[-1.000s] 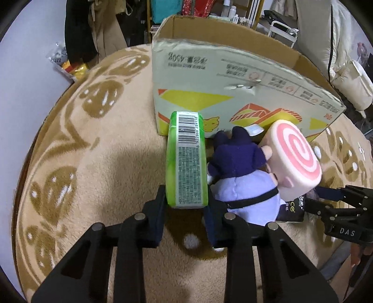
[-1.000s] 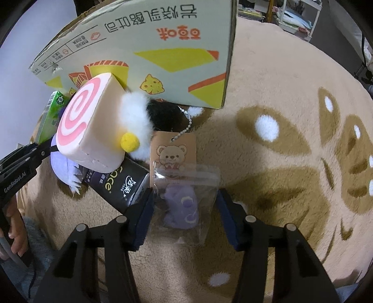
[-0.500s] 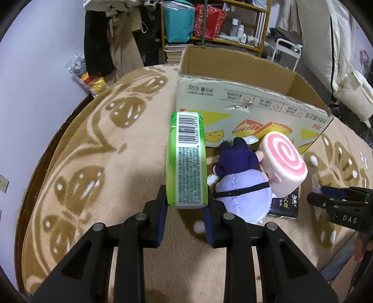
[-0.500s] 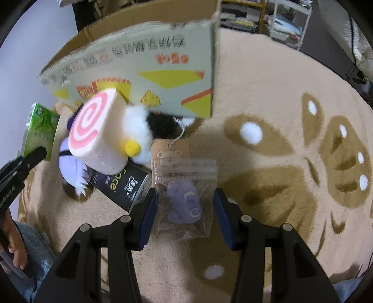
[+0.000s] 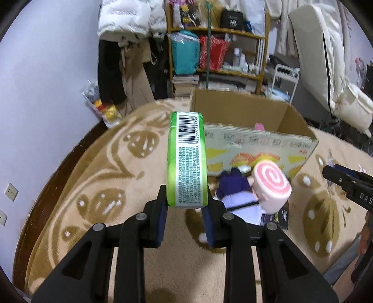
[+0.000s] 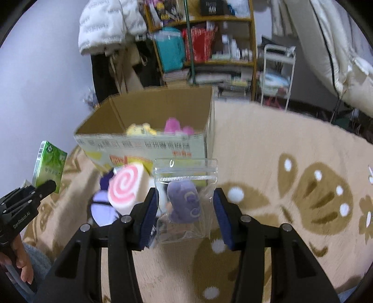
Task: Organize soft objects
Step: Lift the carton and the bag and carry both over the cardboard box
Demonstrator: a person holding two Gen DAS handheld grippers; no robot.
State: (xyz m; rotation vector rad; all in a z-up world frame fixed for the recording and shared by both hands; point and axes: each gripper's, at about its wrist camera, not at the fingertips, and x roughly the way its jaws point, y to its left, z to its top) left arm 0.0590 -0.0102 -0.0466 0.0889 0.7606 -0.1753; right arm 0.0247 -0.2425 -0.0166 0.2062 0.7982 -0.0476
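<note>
My left gripper (image 5: 186, 205): clamped on green tissue pack (image 5: 187, 160), lifted.
My right gripper (image 6: 185, 214): pinching clear zip bag (image 6: 184, 202), above rug (image 6: 268, 144).
Cardboard box (image 6: 149, 116): open, ahead.

The green pack (image 5: 187, 160) carries a barcode with the digits 6 922868 289158 printed beside it, above a block of print too small to read. White letters "DAS" stand on the right gripper (image 5: 349, 184) at the edge of the left view, and "GenRobot.AI" on the left gripper (image 6: 23, 205) in the right view. A black box (image 5: 229, 19) on the shelf shows "10", and the cardboard box (image 6: 149, 145) bears Chinese print too blurred to read.
</note>
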